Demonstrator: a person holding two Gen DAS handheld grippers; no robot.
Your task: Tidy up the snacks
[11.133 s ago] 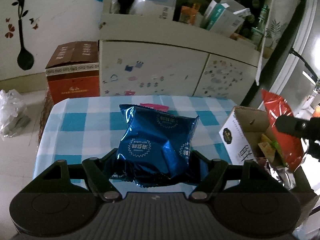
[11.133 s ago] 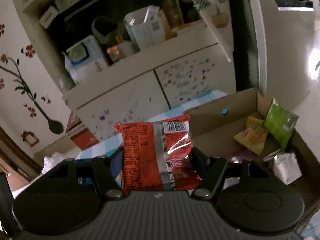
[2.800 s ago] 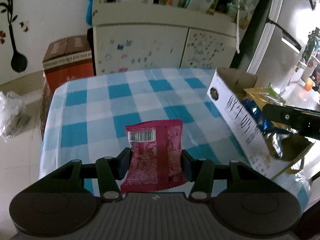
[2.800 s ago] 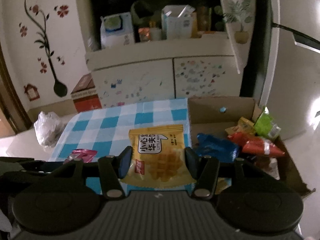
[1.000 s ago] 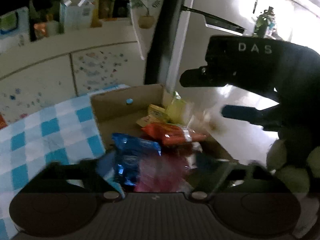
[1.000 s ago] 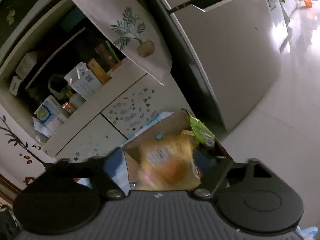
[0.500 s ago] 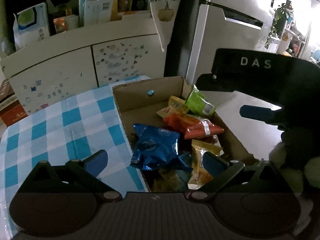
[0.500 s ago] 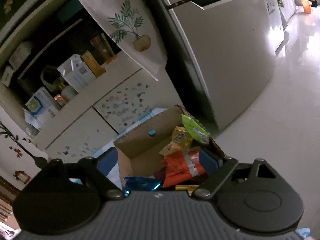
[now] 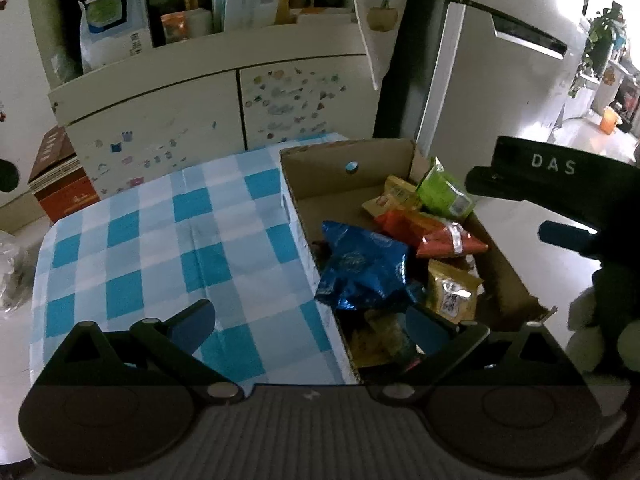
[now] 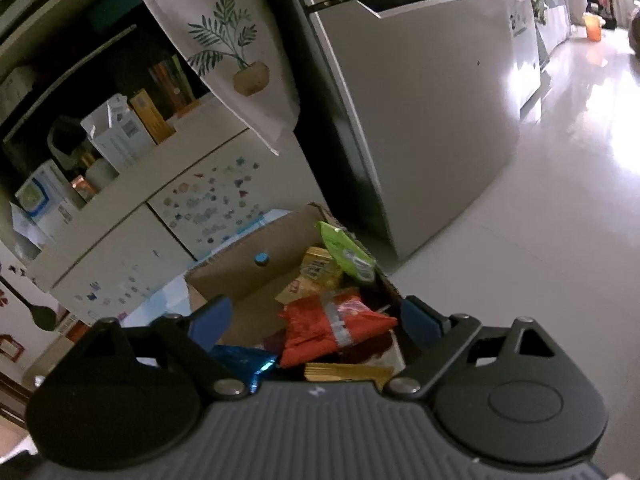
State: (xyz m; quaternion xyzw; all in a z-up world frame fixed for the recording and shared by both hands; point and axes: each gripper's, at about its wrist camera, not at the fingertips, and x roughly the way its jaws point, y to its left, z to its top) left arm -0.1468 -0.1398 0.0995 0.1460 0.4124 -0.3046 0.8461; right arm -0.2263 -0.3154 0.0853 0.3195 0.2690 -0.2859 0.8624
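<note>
An open cardboard box (image 9: 352,152) stands on the right of the blue-checked table (image 9: 160,240). In it lie a blue foil bag (image 9: 364,268), a red-orange bag (image 9: 436,236), a green packet (image 9: 440,192) and yellow packets (image 9: 452,292). My left gripper (image 9: 308,316) hangs open over the box's near left wall with nothing held. My right gripper (image 10: 314,314) hovers above the box (image 10: 240,280), over the red-orange bag (image 10: 336,328) and green packet (image 10: 348,256). Its jaws are opening and its pads touch nothing. Its black housing (image 9: 552,168) shows at the right in the left wrist view.
A stickered cabinet (image 9: 200,120) with cartons on its shelf stands behind the table. A grey fridge (image 10: 420,100) rises right of it. A brown carton (image 9: 60,184) and a plastic bag (image 9: 12,276) sit on the floor at left. A gloved hand (image 9: 600,320) shows at right.
The pink packet has left my left jaws and the yellow packet my right jaws; both now lie among the snacks in the box. Both pairs of jaws have spread wider.
</note>
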